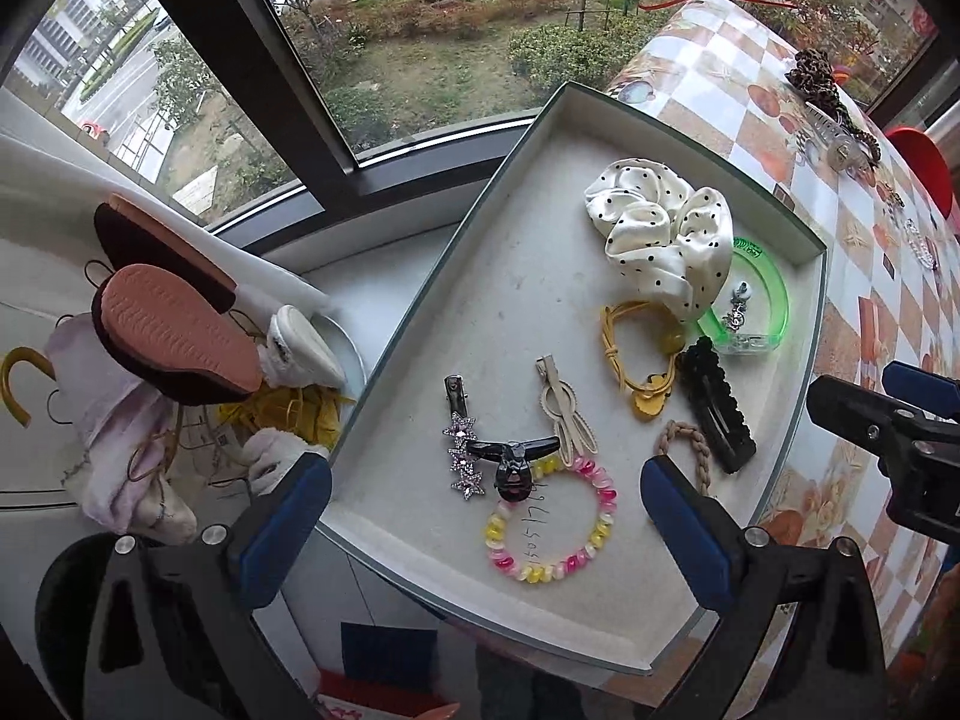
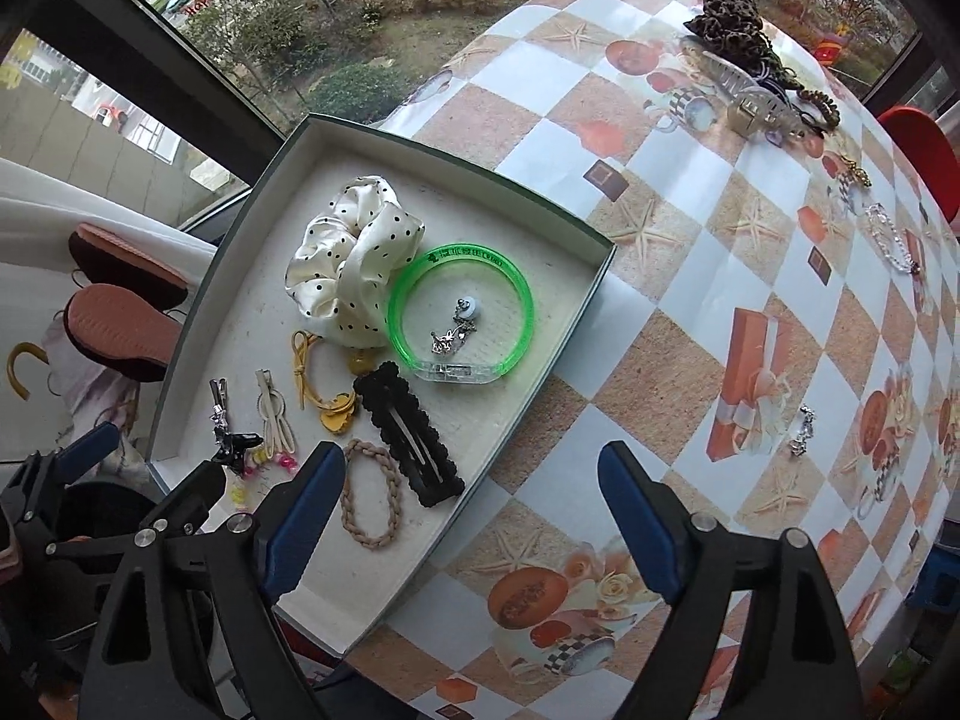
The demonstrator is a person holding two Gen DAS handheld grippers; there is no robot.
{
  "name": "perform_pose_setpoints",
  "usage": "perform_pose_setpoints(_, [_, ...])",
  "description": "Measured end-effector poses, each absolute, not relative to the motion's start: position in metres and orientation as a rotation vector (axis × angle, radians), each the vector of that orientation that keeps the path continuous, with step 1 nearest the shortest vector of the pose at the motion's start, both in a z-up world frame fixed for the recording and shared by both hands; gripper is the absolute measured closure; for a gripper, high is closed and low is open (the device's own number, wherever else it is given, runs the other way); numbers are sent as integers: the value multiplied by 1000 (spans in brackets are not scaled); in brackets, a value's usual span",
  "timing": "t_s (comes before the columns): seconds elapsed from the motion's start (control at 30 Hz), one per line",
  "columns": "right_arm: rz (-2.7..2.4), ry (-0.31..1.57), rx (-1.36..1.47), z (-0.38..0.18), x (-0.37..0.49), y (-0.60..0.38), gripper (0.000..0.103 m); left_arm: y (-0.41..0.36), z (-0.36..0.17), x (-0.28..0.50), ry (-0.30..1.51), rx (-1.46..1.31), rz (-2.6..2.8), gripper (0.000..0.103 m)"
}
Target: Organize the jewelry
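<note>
from the left wrist view, my left gripper (image 1: 486, 516) hangs with jaws spread wide and empty over the shallow grey cardboard box (image 1: 804, 396). the pink and yellow beaded bracelet (image 1: 549, 519) lies right between the jaws, a black claw clip (image 1: 513, 462) just ahead of them.

from the right wrist view, my right gripper (image 2: 474, 501) is likewise open and empty, straddling the box's near edge. on the checkered counter (image 2: 660, 192), ahead and right of the jaws, lies a small silver chain piece (image 2: 803, 429). i'd take that next: come down square, pinch low, lift clear of the box wall.
</note>
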State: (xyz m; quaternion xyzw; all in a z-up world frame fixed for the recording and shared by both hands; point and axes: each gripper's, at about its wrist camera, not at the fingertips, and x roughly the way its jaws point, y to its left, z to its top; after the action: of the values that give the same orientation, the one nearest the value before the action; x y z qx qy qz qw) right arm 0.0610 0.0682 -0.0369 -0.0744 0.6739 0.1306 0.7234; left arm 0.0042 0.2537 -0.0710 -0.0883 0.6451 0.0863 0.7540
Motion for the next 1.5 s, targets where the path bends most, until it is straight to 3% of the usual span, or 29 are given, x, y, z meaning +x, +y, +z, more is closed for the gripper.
perform_pose_setpoints(1.5, [284, 1483, -218, -29, 57, 78, 15, 251, -64, -3, 1403, -186, 202, 0])
